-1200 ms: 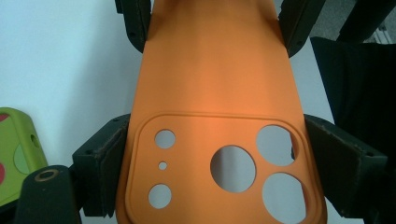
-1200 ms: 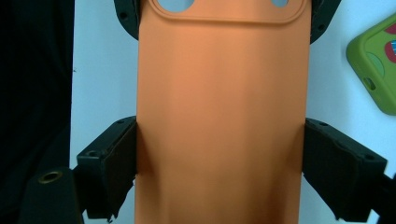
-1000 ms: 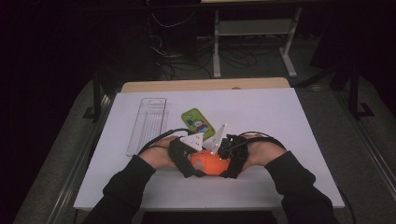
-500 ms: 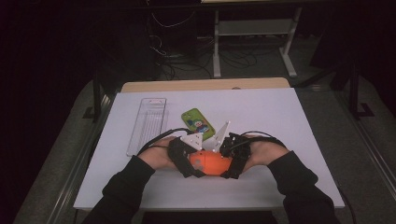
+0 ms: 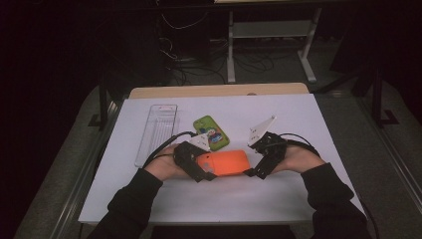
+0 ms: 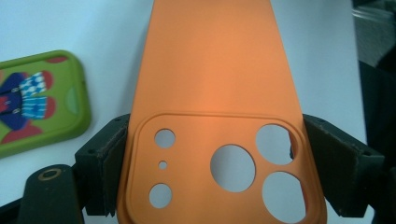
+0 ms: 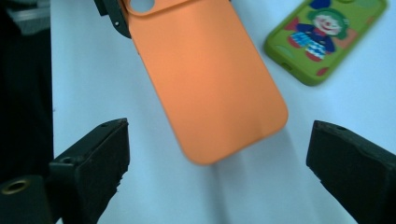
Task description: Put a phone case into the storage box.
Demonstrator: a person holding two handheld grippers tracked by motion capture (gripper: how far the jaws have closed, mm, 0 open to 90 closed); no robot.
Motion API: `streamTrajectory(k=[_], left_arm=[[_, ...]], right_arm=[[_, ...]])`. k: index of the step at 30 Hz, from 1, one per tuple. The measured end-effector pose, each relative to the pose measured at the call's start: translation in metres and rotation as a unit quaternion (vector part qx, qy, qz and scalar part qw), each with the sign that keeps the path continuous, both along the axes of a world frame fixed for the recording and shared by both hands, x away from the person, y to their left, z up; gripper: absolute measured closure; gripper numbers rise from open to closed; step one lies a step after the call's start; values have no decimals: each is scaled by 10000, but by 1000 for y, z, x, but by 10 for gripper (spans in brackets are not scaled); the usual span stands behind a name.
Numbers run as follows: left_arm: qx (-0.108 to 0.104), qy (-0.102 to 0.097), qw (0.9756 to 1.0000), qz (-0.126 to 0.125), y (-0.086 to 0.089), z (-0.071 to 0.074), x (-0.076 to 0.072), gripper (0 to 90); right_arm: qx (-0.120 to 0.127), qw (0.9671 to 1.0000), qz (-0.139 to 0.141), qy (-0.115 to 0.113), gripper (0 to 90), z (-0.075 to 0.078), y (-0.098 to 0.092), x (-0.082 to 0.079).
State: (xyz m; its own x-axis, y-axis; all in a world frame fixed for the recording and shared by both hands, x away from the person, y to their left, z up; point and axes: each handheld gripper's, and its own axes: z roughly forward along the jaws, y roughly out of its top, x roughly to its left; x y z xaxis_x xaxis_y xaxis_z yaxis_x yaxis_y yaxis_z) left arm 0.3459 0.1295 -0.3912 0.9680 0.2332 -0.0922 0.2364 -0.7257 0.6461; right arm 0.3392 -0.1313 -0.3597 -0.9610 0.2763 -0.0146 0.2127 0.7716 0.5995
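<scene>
An orange phone case [image 5: 226,163] is held just over the white table sheet, camera cut-outs toward my left gripper [image 5: 201,169], which is shut on that end. In the left gripper view both pads [image 6: 109,163] press the orange case's [image 6: 215,84] long edges. My right gripper [image 5: 256,167] stands open at the case's other end; its jaws have just been opening. In the right gripper view the orange case's [image 7: 205,79] rounded end reaches slightly between the wide-apart jaws of the right gripper [image 7: 217,158] and touches neither pad.
A green phone case with a clown picture [image 5: 211,132] lies flat just beyond the orange one. A clear plastic tray [image 5: 157,132] lies at the left of the white sheet [image 5: 298,114]. The table's wooden far edge [image 5: 219,90] borders dark floor and cables.
The right gripper has let go of the orange case and moved away to the right, its jaws spread. The left gripper keeps its hold on the case, which now lies out flatter.
</scene>
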Motion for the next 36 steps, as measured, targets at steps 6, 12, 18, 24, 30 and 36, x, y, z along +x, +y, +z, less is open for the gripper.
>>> streamTrajectory(k=[6, 12, 18, 24, 30, 36], left_arm=[[-45, -19, 9992, 404, 2, -1, 1, 160], [-1, -29, 9971, 755, 2, 1, 2, 160], [-181, -33, 9946, 1024, 5, 3, 3, 160], [-233, 1, 9939, 1082, 7, 7, 4, 160], [-333, 31, 9928, 1148, 7, 7, 3, 160], [-350, 24, 9927, 1153, 8, 8, 3, 160]], right_arm=[[181, 9983, -548, -101, 51, -4, -16, -2], [539, 9897, -1327, 4, 54, -11, -29, -6], [925, 9803, -1742, 110, 56, -20, -37, -8], [1186, 9675, -2234, 16, 58, -29, -42, -17], [1380, 9559, -2590, -67, 52, -38, -40, -25], [1659, 9467, -2759, -87, 50, -48, -38, -32]])
